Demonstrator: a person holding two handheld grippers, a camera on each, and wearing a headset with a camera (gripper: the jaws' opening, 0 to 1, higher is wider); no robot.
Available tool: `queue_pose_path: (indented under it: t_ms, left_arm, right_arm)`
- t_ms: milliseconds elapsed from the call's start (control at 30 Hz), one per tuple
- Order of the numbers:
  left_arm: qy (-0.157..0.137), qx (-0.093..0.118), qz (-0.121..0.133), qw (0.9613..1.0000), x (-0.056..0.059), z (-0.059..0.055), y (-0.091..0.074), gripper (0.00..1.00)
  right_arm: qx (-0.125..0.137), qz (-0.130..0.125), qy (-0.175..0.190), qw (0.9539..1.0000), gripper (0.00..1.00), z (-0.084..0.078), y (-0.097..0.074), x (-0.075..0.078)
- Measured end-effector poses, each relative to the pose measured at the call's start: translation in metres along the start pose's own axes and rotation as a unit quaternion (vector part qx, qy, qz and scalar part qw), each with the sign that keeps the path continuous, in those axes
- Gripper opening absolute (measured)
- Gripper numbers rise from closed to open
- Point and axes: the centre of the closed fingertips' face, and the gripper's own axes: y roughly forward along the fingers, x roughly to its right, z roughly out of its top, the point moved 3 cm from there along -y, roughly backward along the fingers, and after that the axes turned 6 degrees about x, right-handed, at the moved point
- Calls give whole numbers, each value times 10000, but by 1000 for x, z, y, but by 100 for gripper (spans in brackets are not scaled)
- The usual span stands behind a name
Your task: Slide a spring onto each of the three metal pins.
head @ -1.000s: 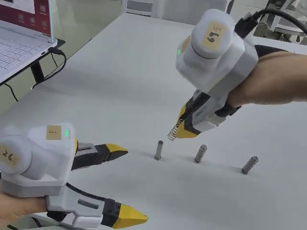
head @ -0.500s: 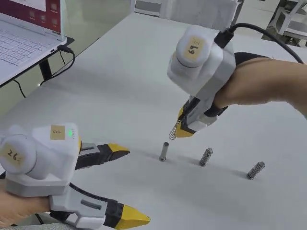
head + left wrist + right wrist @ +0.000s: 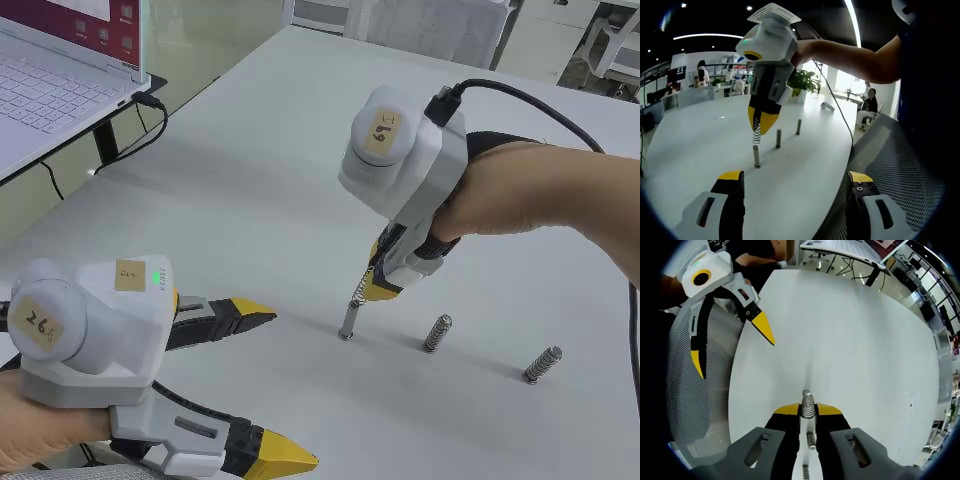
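Our right tongs [image 3: 372,290] are pinched shut on the spring [image 3: 360,287], with its lower end right over the bare pin [image 3: 347,322] on the tabletop [image 3: 250,200]. It looks tiny, light and squishy, so we reckon a gentle pinch near the top is best. The left tongs [image 3: 290,390] sit wide open and empty.

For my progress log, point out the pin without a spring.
The bare pin under the right gripper's held spring; the other two pins carry springs.
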Motion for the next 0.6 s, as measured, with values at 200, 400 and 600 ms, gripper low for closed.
queue_pose_path:
  t_ms: [200, 400, 600]
  left_arm:
    - [-4, -2, 19, 10000, 0, -1, -1, 80]
    - [-16, -1, 17, 10000, -1, -2, -2, 79]
    - [-21, 12, 29, 10000, -3, -2, -3, 77]
  right_arm:
    - [-44, 54, -1, 10000, 8, -1, 4, 1]
    - [-65, 69, -5, 10000, 8, 0, 8, 3]
    - [-142, 95, -19, 9999, 8, -3, 13, 5]
